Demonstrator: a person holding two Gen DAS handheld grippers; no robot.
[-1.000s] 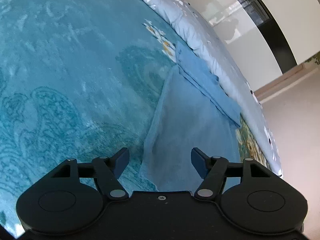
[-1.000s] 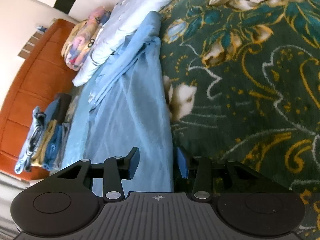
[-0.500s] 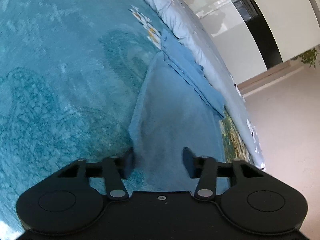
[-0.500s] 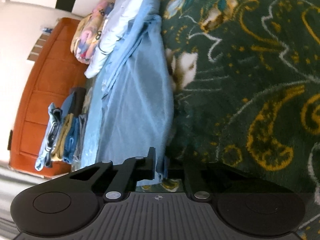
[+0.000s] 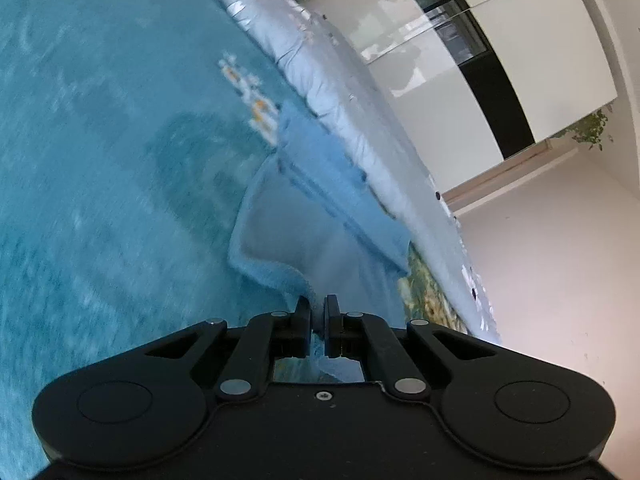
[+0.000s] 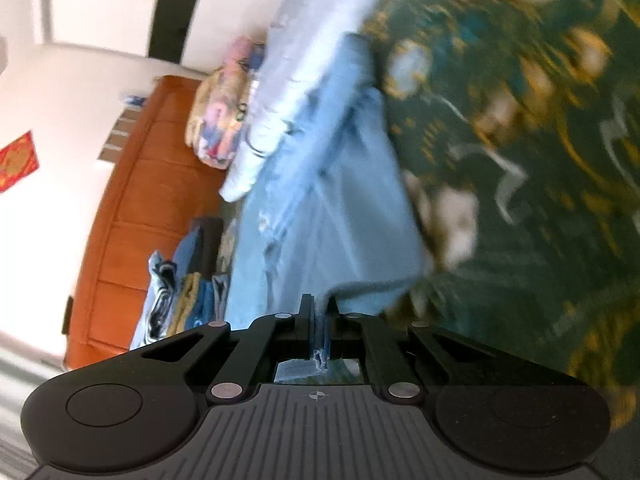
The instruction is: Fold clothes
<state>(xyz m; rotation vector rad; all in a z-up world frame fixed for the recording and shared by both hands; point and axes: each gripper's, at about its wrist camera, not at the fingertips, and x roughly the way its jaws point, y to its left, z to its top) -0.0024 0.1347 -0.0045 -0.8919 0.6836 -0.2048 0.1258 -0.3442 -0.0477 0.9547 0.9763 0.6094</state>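
In the left wrist view, a big teal blanket [image 5: 100, 180] is being seen on the left, spread flat over the bed. A light blue garment [image 5: 320, 216] is being laid out on it, reaching from near to far through the middle of the picture. Its near left edge is being lifted off the blanket, and a soft fold is being made there. That edge is being pinched by the left gripper [image 5: 318, 306], whose jaws are being pressed nearly together with only the cloth between them. To the right of the garment, a pale grey quilt [image 5: 340, 92] is being seen rolled along the far side of the bed, and a white wardrobe [image 5: 520, 40] is being seen past it on the far right.

In the right wrist view, an orange wooden headboard [image 6: 132, 220] is being seen on the left. A small stack of folded clothes [image 6: 180, 296] is being kept just in front of it. A colourful pillow [image 6: 220, 128] is being seen farther away, beside the pale quilt. The same blue garment [image 6: 328, 208] is being shown in the middle, stretched from near to far. Its near edge is being gripped by the right gripper [image 6: 319, 306], with the jaws squeezed tight on the cloth. On the right, a dark green flowered blanket [image 6: 520, 160] is being seen, blurred
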